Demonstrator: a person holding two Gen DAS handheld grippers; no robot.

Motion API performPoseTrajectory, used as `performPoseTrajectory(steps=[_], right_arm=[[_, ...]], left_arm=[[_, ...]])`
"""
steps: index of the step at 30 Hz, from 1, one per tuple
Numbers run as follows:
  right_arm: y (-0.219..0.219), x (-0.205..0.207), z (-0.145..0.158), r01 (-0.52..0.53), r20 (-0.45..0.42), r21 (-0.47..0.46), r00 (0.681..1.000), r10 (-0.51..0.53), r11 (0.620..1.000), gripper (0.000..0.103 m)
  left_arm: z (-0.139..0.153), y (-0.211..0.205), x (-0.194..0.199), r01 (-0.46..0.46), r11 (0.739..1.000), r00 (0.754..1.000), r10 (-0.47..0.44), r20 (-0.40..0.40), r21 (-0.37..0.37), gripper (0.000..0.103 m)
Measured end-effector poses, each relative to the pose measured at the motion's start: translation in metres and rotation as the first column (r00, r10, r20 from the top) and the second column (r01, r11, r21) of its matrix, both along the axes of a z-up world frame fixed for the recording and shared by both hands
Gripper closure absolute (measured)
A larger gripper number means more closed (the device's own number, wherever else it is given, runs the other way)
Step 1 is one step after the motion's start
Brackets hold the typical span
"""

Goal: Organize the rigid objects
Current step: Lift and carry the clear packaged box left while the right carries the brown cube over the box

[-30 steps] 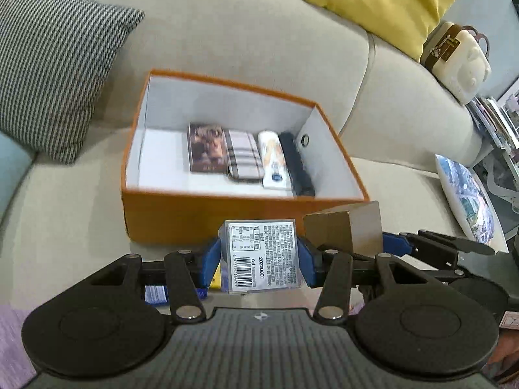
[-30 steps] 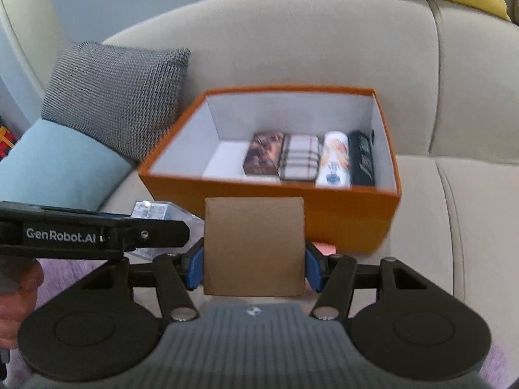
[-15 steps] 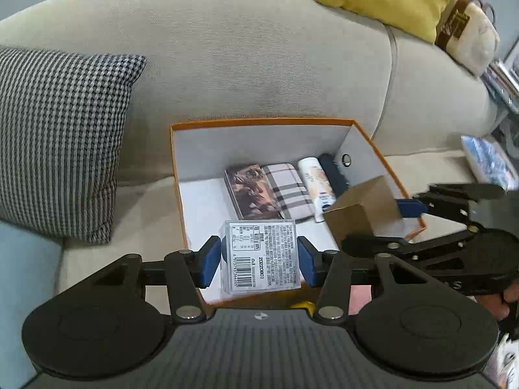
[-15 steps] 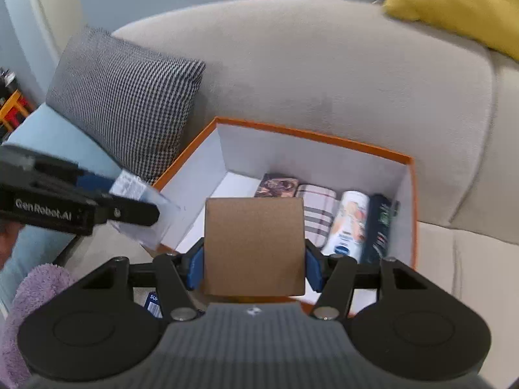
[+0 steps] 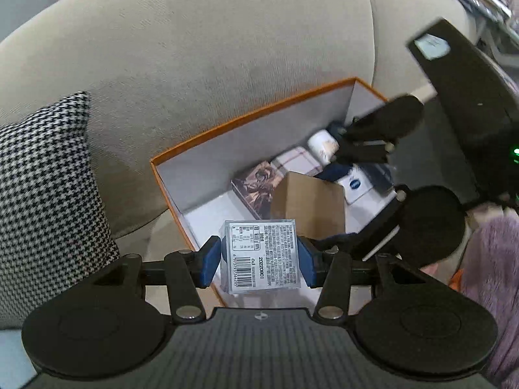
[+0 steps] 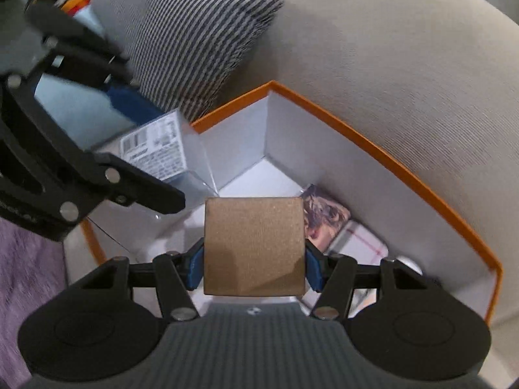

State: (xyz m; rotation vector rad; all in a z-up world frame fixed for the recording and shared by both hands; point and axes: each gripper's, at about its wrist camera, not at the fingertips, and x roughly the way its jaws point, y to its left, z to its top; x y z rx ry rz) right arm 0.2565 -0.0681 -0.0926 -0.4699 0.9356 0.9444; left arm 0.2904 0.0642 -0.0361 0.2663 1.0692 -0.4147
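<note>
The left claw clamps a clear plastic box with a printed barcode label between its blue pads, label facing the camera. It hangs over the near-left corner of the orange storage box, tipped downward so that the view looks into the white interior.

The right claw grips a plain brown cardboard box squarely between its blue pads. In the left wrist view this claw reaches in from the right, angled down into the orange storage box, with the cardboard box low inside it, just in front of the items already lying there. A purple fuzzy sleeve shows behind it at the right edge.

In the right wrist view the left claw enters from the upper left, and its clear plastic box sits over the box's left rim, beside the cardboard box but apart from it.

Along the back of the box floor lie a card-sized pack with a dark picture, a plaid case, a white tube and a dark item partly hidden by the right claw.

The orange storage box rests on a beige sofa, with a houndstooth cushion to its left.
</note>
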Motion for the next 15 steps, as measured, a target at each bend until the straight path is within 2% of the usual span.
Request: performPoseTrajectory(steps=[5,9,12,15], right_arm=[[0.014,0.014,-0.018,-0.165,0.025,-0.075,0.986,0.168,0.983,0.042],[0.022,0.014,-0.026,-0.290,0.056,-0.135,0.952,0.300,0.947,0.042],[0.023,0.015,-0.026,-0.334,0.079,-0.162,0.933,0.350,0.928,0.042],[0.027,0.020,-0.025,-0.356,0.087,-0.144,0.925,0.370,0.924,0.042]], left_arm=[[-0.012,0.000,0.015,0.089,0.996,0.993,-0.086,-0.084,0.031,0.047],[-0.017,-0.006,0.021,0.185,0.982,0.970,-0.175,-0.169,0.046,0.047],[-0.020,-0.013,0.022,0.224,0.973,0.958,-0.208,-0.198,0.061,0.047],[-0.028,-0.018,0.025,0.252,0.965,0.947,-0.232,-0.222,0.065,0.047]])
